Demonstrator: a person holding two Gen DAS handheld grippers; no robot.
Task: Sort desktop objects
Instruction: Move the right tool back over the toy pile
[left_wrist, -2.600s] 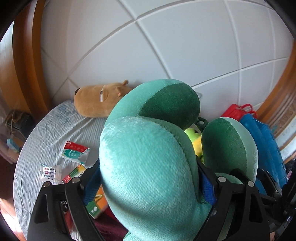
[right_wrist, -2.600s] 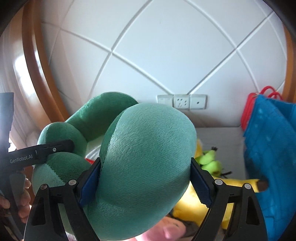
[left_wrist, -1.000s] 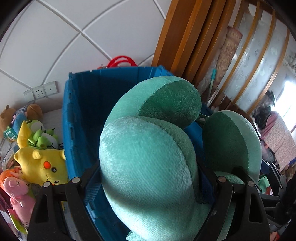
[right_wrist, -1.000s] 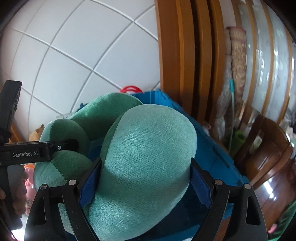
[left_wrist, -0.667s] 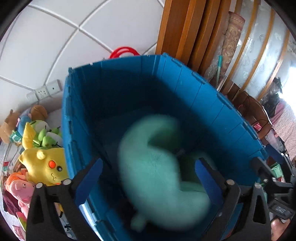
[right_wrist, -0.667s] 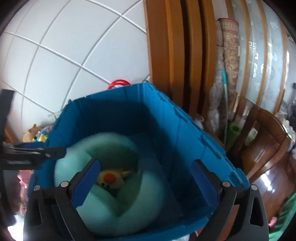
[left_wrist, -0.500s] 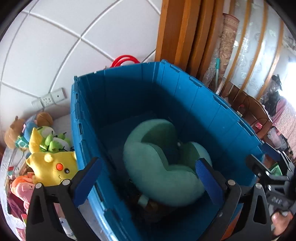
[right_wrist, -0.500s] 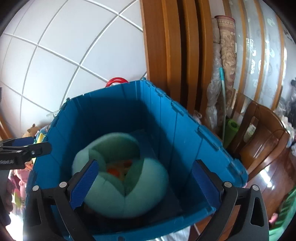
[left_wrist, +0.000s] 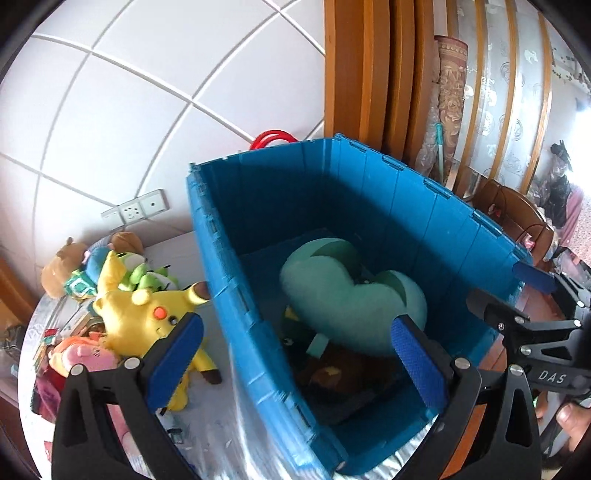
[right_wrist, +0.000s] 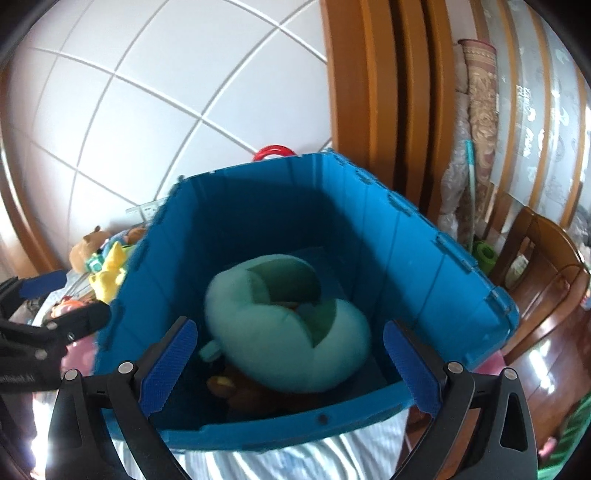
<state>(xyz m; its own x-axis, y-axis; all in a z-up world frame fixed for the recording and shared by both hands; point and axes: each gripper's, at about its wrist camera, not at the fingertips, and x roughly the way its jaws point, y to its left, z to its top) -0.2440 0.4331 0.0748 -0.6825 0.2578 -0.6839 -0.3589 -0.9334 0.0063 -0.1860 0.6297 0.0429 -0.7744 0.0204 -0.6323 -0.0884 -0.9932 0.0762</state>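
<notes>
A green plush cushion (left_wrist: 351, 295) (right_wrist: 284, 332) lies inside the blue plastic crate (left_wrist: 258, 280) (right_wrist: 417, 258), on top of darker toys. My left gripper (left_wrist: 295, 354) hangs open above the crate's near left wall, nothing between its blue pads. My right gripper (right_wrist: 291, 365) is open too, above the crate's near rim, with the cushion below and ahead of it. The right gripper shows at the right edge of the left wrist view, the left gripper at the left edge of the right wrist view.
Left of the crate, soft toys lie on the striped cloth: a yellow plush (left_wrist: 147, 314), a pink plush (left_wrist: 85, 354), a brown plush (left_wrist: 61, 266). Red handles (left_wrist: 273, 138) show behind the crate. A wooden chair (right_wrist: 543, 266) stands to the right.
Both grippers carried the green cushion from the table over to the crate, opened and dropped it in. Since then both have pulled back and the left has swung leftward.
</notes>
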